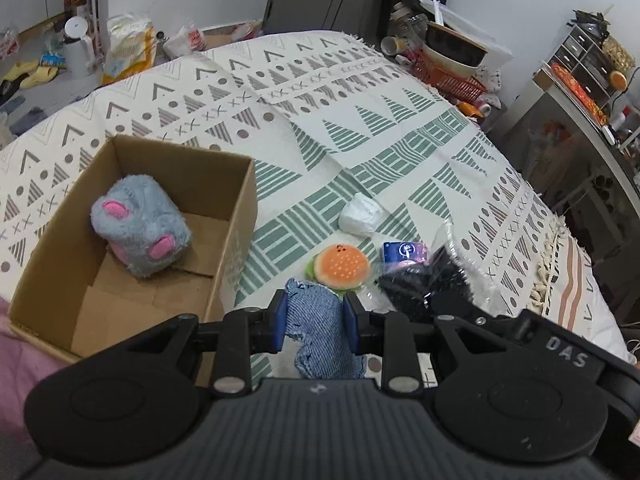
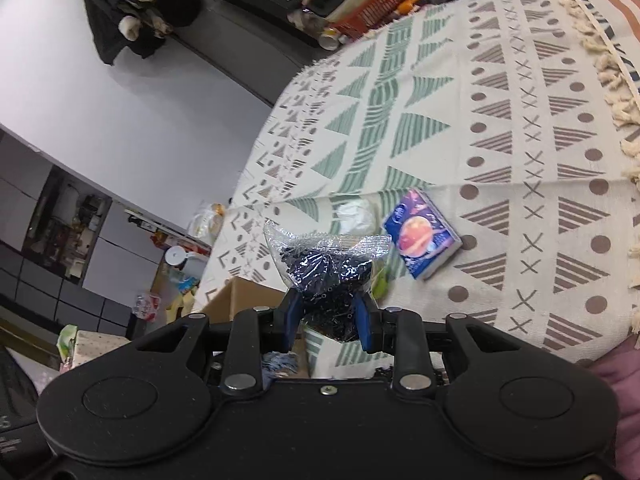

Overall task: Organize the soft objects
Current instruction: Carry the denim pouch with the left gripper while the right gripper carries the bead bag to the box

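Note:
My left gripper (image 1: pixel 314 312) is shut on a blue denim scrap (image 1: pixel 320 324), held just right of the open cardboard box (image 1: pixel 236 220). A grey plush toy with pink ears (image 1: pixel 140 228) lies inside the box. On the patterned bedspread (image 1: pixel 360 92) ahead lie a plush burger (image 1: pixel 340 266), a white crumpled wad (image 1: pixel 360 214) and a blue tissue pack (image 1: pixel 402 254). My right gripper (image 2: pixel 328 312) is shut on a clear plastic bag of black material (image 2: pixel 326 264), lifted above the bed; this bag (image 1: pixel 420 280) shows at the right in the left wrist view.
The tissue pack (image 2: pixel 420 236) and white wad (image 2: pixel 354 214) lie beyond the raised bag. An orange basket with a pot (image 1: pixel 452 68) crowds the bed's far right corner. Shelves and clutter stand at right (image 1: pixel 592 76). Pink fabric (image 1: pixel 16 360) borders the box at left.

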{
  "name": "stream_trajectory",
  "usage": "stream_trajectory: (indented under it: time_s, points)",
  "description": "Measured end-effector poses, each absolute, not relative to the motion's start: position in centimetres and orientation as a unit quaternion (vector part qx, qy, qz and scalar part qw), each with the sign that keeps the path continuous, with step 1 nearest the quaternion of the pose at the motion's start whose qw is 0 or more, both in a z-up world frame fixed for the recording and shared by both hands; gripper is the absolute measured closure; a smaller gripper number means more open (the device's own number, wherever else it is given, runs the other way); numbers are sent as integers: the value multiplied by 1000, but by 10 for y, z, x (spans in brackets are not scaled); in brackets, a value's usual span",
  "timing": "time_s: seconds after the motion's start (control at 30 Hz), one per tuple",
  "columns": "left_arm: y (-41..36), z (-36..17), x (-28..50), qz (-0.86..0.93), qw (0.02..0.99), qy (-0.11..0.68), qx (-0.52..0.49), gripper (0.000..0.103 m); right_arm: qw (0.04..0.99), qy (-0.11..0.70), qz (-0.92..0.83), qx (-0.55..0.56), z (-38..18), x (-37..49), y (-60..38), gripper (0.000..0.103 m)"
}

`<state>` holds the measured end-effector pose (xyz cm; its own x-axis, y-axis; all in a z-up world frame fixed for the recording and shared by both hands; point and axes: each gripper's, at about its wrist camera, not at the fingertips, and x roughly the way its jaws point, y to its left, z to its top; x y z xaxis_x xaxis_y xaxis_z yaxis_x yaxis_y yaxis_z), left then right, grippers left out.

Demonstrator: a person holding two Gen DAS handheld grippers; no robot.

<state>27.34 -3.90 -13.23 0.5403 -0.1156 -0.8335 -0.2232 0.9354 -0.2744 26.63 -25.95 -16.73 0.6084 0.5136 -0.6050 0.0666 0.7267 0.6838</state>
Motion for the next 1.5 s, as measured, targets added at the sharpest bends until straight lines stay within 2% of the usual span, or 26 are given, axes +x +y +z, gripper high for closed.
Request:
stream_trajectory:
  time_s: [0.4, 0.77, 1.5]
  points:
    - [-4, -97, 253, 58, 874, 442, -193, 75, 832, 408, 169, 335, -153, 256, -247, 74]
    - [24, -88, 240, 79, 877, 432, -194, 75, 842, 401, 179, 313, -139, 250, -223, 74]
    - [78, -128, 258, 99, 862, 447, -215, 75, 845, 409, 204, 277, -147, 255, -170, 74]
